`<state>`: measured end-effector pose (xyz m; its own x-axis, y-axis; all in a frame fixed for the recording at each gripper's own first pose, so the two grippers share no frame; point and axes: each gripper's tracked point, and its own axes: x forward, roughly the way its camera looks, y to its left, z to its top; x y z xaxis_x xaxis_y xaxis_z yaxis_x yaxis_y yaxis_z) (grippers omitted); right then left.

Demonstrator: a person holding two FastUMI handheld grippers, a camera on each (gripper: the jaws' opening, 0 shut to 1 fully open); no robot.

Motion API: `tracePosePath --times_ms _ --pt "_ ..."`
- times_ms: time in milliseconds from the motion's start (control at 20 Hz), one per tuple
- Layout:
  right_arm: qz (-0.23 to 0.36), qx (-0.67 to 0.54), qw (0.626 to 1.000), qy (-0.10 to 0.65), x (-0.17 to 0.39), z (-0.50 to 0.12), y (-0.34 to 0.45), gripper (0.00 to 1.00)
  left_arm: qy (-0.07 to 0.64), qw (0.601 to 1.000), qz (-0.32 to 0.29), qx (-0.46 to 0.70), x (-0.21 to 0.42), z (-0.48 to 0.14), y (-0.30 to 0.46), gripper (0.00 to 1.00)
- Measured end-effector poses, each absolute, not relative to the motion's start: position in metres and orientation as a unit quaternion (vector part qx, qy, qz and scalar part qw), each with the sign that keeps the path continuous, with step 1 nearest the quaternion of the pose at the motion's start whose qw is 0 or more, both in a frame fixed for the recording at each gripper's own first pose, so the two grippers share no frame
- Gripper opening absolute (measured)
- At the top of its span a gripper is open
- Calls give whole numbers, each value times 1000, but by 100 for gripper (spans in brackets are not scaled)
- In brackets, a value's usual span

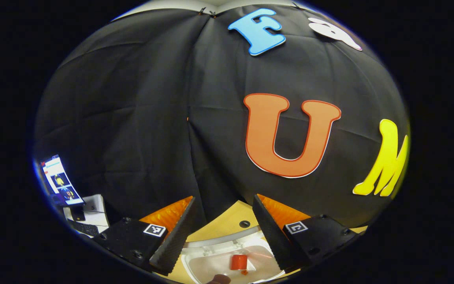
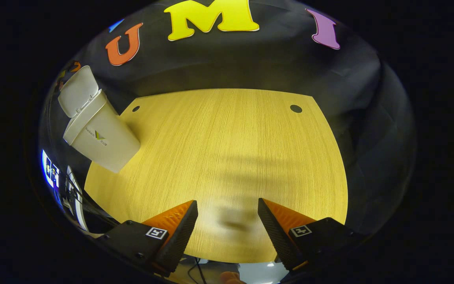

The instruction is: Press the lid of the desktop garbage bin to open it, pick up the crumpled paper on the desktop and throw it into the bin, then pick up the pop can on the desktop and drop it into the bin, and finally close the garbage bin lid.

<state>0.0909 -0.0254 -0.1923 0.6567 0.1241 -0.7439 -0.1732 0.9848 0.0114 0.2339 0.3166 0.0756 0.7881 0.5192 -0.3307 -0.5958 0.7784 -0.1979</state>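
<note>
left gripper (image 1: 224, 221) open above bin (image 1: 227, 262) | can (image 1: 239, 262) inside | lid (image 2: 78, 90) up

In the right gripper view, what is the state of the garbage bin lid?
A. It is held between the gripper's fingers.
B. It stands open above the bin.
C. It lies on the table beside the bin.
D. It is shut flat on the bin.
B: the lid stands raised above the rim of the garbage bin, at the far left of the table.

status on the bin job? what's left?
Done: bin lid is up, and a red can lies inside. The paper can't be made out in there. In hand: nothing; left gripper and right gripper are both open. Left: close the lid.
</note>
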Motion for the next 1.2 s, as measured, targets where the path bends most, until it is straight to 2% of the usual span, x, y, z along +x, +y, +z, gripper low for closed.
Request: tracePosePath --times_ms 200,450,700,750,800,1200 --pt "87 -35 907 411 87 -198 -22 96 124 934 292 -163 238 69 306 92" --pt "121 -31 909 398 87 -198 2 94 113 944 280 -138 211 58 250 92" --pt "153 -36 907 391 84 -200 29 96 136 949 260 -117 185 12 197 92" --pt "157 -31 905 393 82 -200 33 94 139 950 258 -112 182 4 190 92" --pt "160 -26 906 392 80 -198 36 97 139 951 255 -106 178 -5 183 92" --pt "148 -43 914 374 65 -188 25 96 140 954 245 -106 171 -63 160 91"
